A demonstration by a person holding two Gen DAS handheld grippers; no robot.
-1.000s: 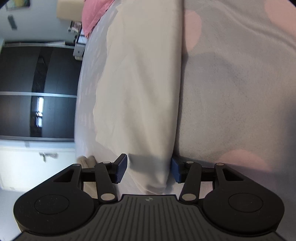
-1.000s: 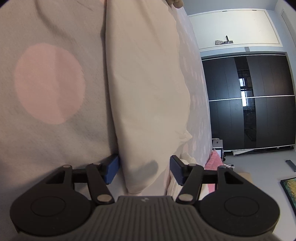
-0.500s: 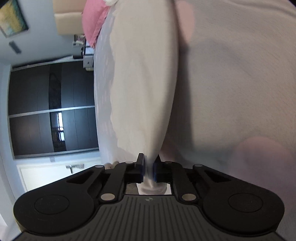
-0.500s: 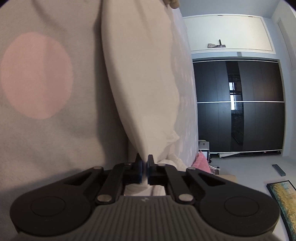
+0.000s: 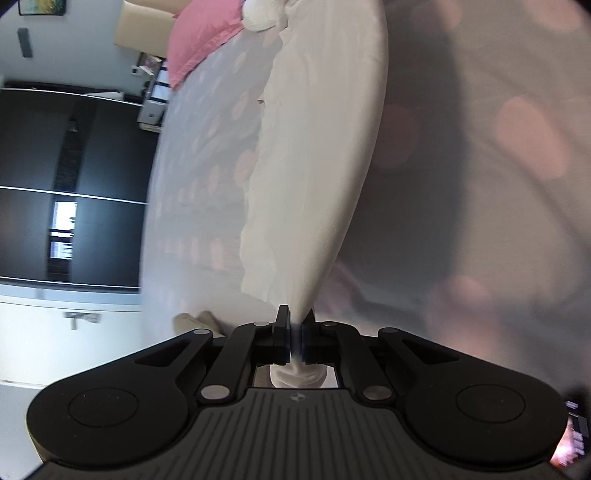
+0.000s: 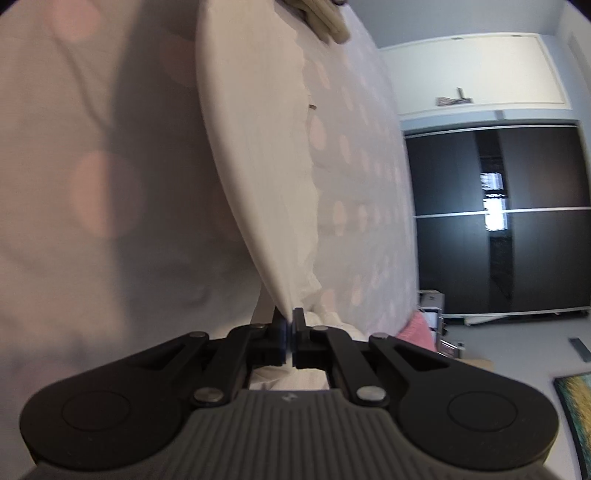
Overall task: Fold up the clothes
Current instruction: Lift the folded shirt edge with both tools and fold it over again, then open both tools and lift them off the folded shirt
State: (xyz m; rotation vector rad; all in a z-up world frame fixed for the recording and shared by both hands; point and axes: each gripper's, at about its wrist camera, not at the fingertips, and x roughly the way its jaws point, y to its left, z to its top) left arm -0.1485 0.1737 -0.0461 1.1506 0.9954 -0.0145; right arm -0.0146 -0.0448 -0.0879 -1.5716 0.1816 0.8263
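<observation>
A white garment [image 5: 317, 177] lies stretched along a grey bedspread with pink dots [image 5: 480, 155]. My left gripper [image 5: 294, 332] is shut on one end of it, and the cloth rises off the bed in a taut ridge toward the jaws. In the right wrist view the same white garment [image 6: 258, 155] runs away from my right gripper [image 6: 289, 332], which is shut on the opposite end and lifts it the same way. A bit of cloth bunches behind each pair of pads. The far end of the garment in each view is blurred.
A pink pillow [image 5: 199, 40] and a white bundle [image 5: 264, 14] lie at the far end of the bed. A folded beige piece [image 6: 327, 18] sits at the other end. A dark wardrobe [image 6: 498, 225] with sliding doors stands beside the bed. A small bedside unit [image 5: 151, 110] is near the pillow.
Both grippers stood open around the garment's ends, then shut on them. Both have since risen, and the cloth now lifts off the bedspread into a ridge.
</observation>
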